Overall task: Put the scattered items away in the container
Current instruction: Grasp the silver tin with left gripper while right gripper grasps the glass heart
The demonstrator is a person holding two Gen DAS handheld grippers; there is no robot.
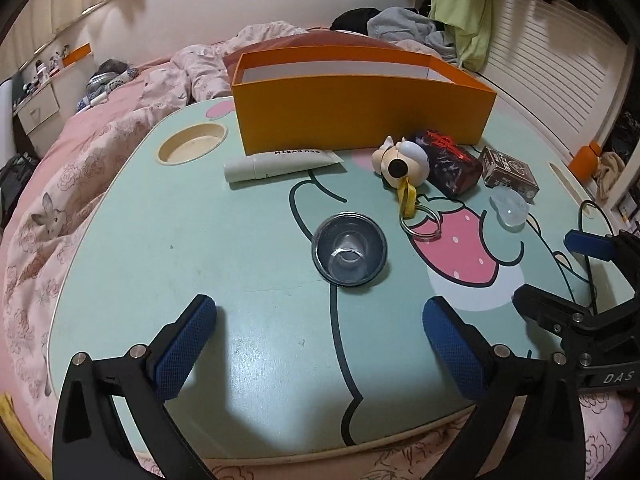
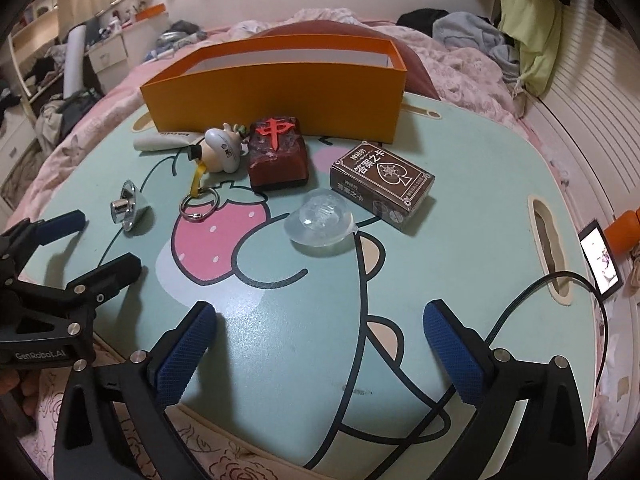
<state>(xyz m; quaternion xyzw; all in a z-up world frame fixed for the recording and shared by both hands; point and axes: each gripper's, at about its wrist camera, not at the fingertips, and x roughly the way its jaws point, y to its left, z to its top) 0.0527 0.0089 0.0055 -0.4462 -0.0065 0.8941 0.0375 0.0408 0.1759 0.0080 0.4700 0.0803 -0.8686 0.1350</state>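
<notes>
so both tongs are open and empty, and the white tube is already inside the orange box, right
Not quite. Both the left tongs and the right tongs are open and empty, but the white tube is not inside the orange box; the left wrist view shows it lying on the table in front of the box.

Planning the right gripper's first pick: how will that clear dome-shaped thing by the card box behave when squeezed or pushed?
The clear dome looks glossy and rounded, so the pads may slip off it. It sits on a flat, wider base, so pushed it should slide rather than roll. It looks soft, perhaps yielding under pressure.
</notes>
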